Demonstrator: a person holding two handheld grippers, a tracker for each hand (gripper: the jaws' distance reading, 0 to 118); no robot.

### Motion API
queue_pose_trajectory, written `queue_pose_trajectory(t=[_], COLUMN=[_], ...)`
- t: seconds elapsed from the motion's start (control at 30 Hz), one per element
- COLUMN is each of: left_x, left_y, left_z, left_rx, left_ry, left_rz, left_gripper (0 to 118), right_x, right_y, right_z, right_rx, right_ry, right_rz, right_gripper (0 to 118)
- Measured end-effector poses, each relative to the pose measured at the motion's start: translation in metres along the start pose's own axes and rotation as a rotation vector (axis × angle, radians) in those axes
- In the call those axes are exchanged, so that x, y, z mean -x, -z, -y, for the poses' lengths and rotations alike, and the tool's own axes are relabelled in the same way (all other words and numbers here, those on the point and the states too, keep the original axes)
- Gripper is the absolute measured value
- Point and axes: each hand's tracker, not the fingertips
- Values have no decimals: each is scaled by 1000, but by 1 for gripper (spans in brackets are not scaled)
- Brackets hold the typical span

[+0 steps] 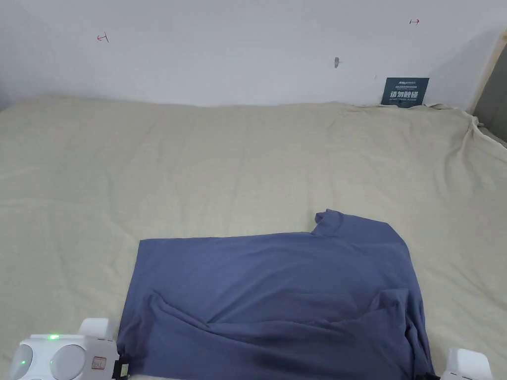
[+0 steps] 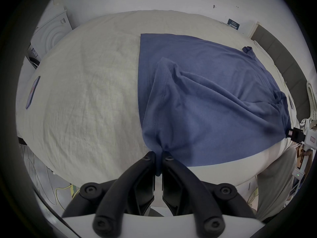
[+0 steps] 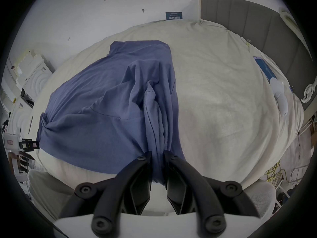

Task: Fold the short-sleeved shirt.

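A blue short-sleeved shirt (image 1: 277,287) lies on the beige bed sheet (image 1: 237,158), its near edge at the front of the bed, hem to the left and a sleeve poking up at the far right. My left gripper (image 2: 158,153) is shut on the shirt's (image 2: 197,90) near left corner, cloth bunched between its jaws. My right gripper (image 3: 157,154) is shut on a gathered fold of the shirt (image 3: 103,95) at its near right corner. In the head view the left gripper (image 1: 121,368) sits at the bottom left.
The bed sheet stretches wide beyond and to both sides of the shirt. A white wall (image 1: 247,44) with a small dark sign (image 1: 405,91) stands behind the bed. A phone (image 2: 32,92) lies at the bed's left edge, another phone (image 3: 265,68) at its right. A grey headboard (image 3: 257,23) is at right.
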Motion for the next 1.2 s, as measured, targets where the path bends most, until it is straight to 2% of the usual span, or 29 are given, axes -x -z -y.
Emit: queue_pose_trajectory(t=[0.03, 0.07, 0.1, 0.13, 0.17, 0.2, 0.23, 0.27, 0.63, 0.73, 0.8, 0.83, 0.87, 0.9, 0.93, 0.97, 1.07, 1.1, 1.2], left_x=[0, 0, -2, -3, -4, -5, -8, -9, -28, -34, -42, -45, -47, -49, -51, -53, -56, -58, -60], left_y=[-2, -5, -11, -15, -17, -20, -28, -36, -113, -116, -117, -115, -113, -110, -106, -102, -86, -80, -59], left_z=[-1, -1, -3, -4, -4, -5, -6, -9, -68, -90, -104, -111, -115, -121, -127, -131, -144, -149, -168], left_rx=[-5, -10, -13, -8, -18, -29, -45, -84, -428, -484, -513, -538, -554, -560, -562, -561, -567, -567, -507], left_ry=[-9, -15, -20, -19, -15, -9, -3, -3, -28, -20, 0, 15, 25, 35, 41, 41, 57, 62, 78], left_rz=[6, 7, -2, -20, -31, -42, -46, -45, -58, -54, -57, -63, -68, -64, -58, -58, -40, -40, -13], left_gripper=[8, 22, 38, 61, 89, 107, 115, 116, 116, 114, 106, 98, 82, 73, 67, 67, 15, 2, 0], right_x=[0, 1, 1, 1, 1, 2, 4, 6, 40, 47, 52, 58, 60, 62, 63, 66, 70, 68, 70], right_y=[-2, -6, -11, -17, -22, -27, -34, -42, -112, -115, -114, -115, -114, -112, -109, -108, -97, -93, -81], right_z=[-2, -4, -6, -9, -11, -15, -19, -24, -86, -104, -114, -119, -122, -127, -131, -135, -145, -150, -161], right_rx=[-4, -13, -28, -48, -66, -82, -104, -137, -466, -512, -543, -557, -568, -579, -585, -589, -603, -608, -599], right_ry=[0, -3, -10, -14, -10, -9, -12, -21, -87, -96, -108, -114, -116, -125, -129, -132, -134, -137, -138], right_rz=[4, 14, 18, 13, 7, 3, -6, -13, -43, -34, -25, -19, -16, -14, -17, -16, -7, -9, -27], right_gripper=[17, 24, 31, 39, 57, 72, 85, 93, 94, 93, 92, 91, 81, 72, 65, 65, 2, 1, 0])
